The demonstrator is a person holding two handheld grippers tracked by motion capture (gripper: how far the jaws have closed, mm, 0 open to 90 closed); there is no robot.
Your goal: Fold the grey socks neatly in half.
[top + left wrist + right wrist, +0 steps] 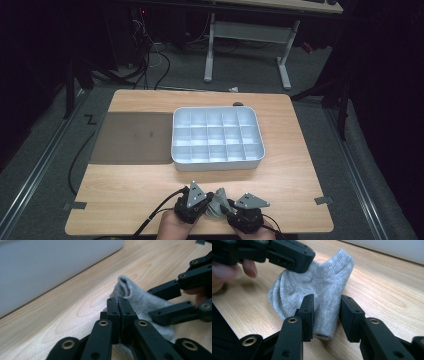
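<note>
A small grey sock (218,201) stands bunched on the wooden table near its front edge, between my two grippers. My left gripper (117,300) is shut, its tips pinching the sock's (140,300) fabric. From the right gripper view, that left gripper (287,255) grips the sock (324,282) at its upper edge and holds it up. My right gripper (327,300) has its jaws apart around the sock's lower end. One pad rests against the cloth and the other stands off it. In the high view the left gripper (209,198) and right gripper (228,206) meet at the sock.
A white tray (217,164) with several empty compartments sits at the table's middle, just beyond the grippers; its wall (50,270) is close by. A dark mat (130,137) lies left of it. Bare wood spreads to both sides.
</note>
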